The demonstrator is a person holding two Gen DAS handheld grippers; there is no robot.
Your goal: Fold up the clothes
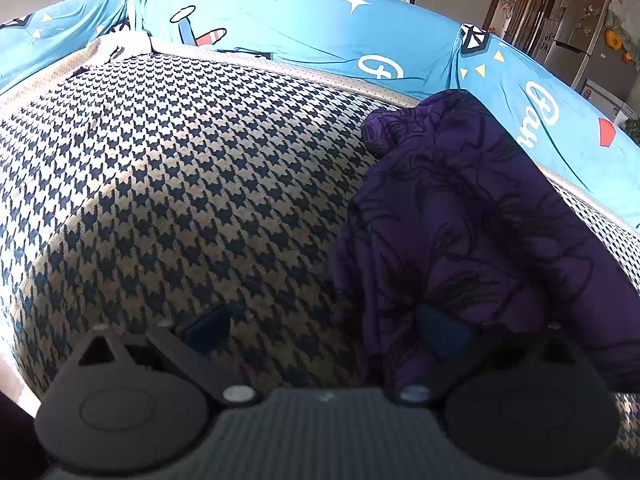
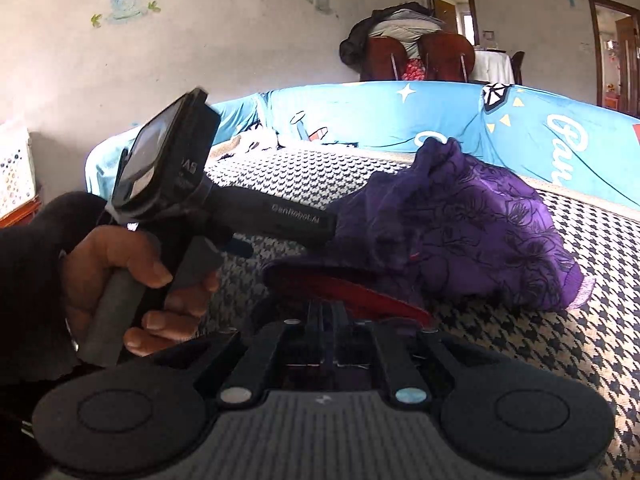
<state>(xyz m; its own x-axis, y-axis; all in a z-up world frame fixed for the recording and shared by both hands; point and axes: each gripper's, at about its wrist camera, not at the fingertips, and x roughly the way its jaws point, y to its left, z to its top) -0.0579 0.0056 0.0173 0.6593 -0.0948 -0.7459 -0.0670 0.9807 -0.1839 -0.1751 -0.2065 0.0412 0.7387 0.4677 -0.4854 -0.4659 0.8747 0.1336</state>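
A: How are the tools seen?

B: The right tool (image 2: 326, 312) is closed on the purple garment's (image 2: 480, 232) red-lined edge. The left tool (image 1: 320, 332) is spread wide, one finger (image 1: 440, 334) against the cloth.

A: And the garment?

B: It is bunched on the houndstooth sofa seat (image 1: 180, 184), near the blue cover (image 1: 300, 24).

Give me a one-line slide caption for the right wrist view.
Right gripper shut on the purple garment's edge over the houndstooth cushion; left gripper reaches in.
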